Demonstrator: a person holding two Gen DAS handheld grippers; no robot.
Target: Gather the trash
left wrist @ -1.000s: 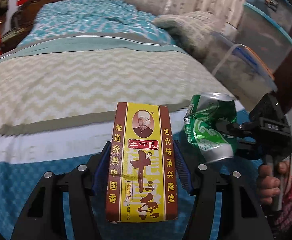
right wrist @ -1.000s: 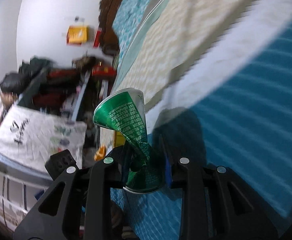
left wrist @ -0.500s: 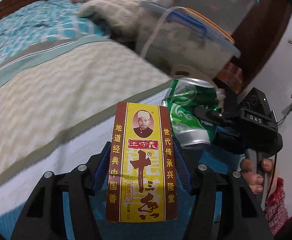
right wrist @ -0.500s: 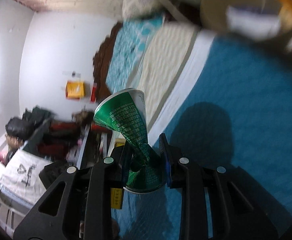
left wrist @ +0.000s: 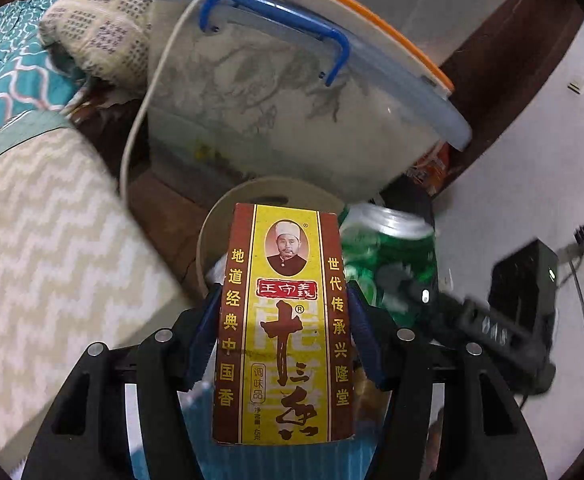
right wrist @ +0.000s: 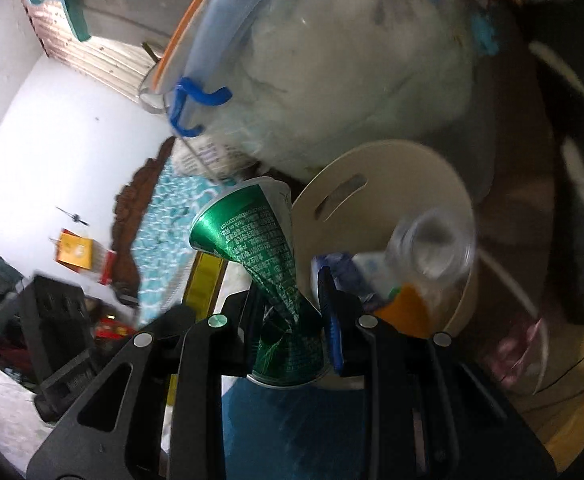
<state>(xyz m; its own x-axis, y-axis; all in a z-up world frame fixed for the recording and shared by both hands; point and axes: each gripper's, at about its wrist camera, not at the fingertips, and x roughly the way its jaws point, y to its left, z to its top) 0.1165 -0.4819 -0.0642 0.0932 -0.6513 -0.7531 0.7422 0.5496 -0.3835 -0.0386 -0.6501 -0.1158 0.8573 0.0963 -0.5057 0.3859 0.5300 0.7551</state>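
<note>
Left gripper [left wrist: 279,340] clamped on an upright yellow-and-brown box [left wrist: 281,328], fingers pressing its sides. Right gripper [right wrist: 294,314] pinched narrow on a crushed green can [right wrist: 267,276]. Both held just above a beige bin [right wrist: 384,184] beside the bed [left wrist: 47,248], bottle [right wrist: 432,248] inside.

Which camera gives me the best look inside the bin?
The right wrist view: the beige bin shows its open mouth with a clear cup and wrappers inside. In the left wrist view only its rim peeks out behind the spice box.
</note>
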